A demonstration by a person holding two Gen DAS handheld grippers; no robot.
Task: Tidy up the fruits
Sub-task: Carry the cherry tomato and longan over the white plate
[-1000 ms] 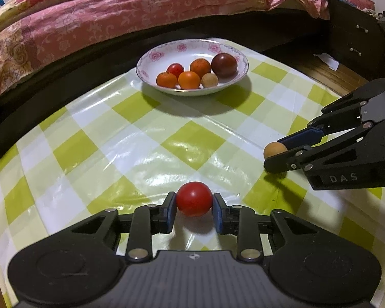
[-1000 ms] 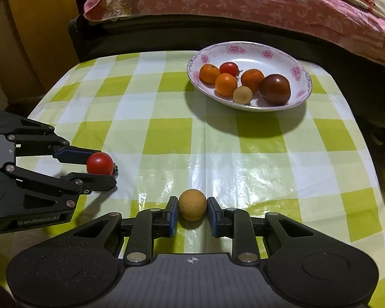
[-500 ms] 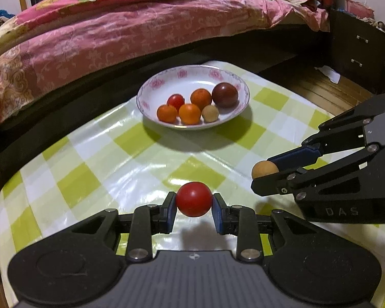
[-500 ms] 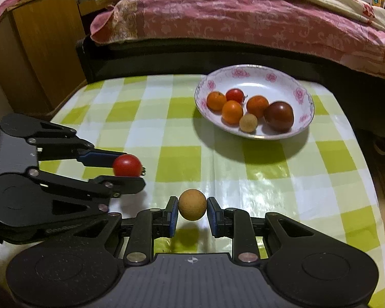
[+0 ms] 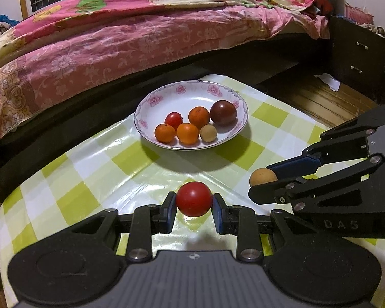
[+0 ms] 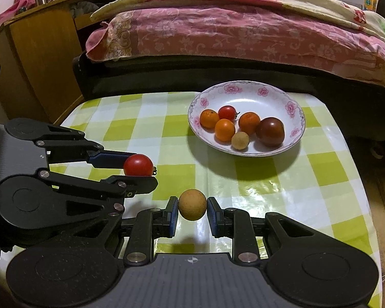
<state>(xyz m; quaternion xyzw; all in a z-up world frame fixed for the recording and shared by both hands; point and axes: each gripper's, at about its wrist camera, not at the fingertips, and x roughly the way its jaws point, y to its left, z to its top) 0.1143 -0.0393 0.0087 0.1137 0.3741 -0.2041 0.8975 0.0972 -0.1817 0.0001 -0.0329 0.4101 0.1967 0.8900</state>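
Observation:
My left gripper (image 5: 193,206) is shut on a red tomato (image 5: 193,199) and holds it above the checked tablecloth; it also shows in the right wrist view (image 6: 138,165). My right gripper (image 6: 192,211) is shut on a small tan round fruit (image 6: 192,204), also raised; it shows at the right of the left wrist view (image 5: 263,177). A white floral plate (image 5: 166,97) (image 6: 246,95) stands ahead at the table's far side. It holds three orange fruits, a small red tomato, a dark purple-red tomato and a tan fruit.
The table with the green and white cloth (image 5: 89,179) is small, with edges close on all sides. A bed with a pink quilt (image 5: 115,41) runs behind it. A wooden cabinet (image 6: 38,59) stands at left, dark drawers (image 5: 359,56) at right.
Both grippers have lifted their fruits off the cloth and risen. The plate now appears lower and farther in both views.

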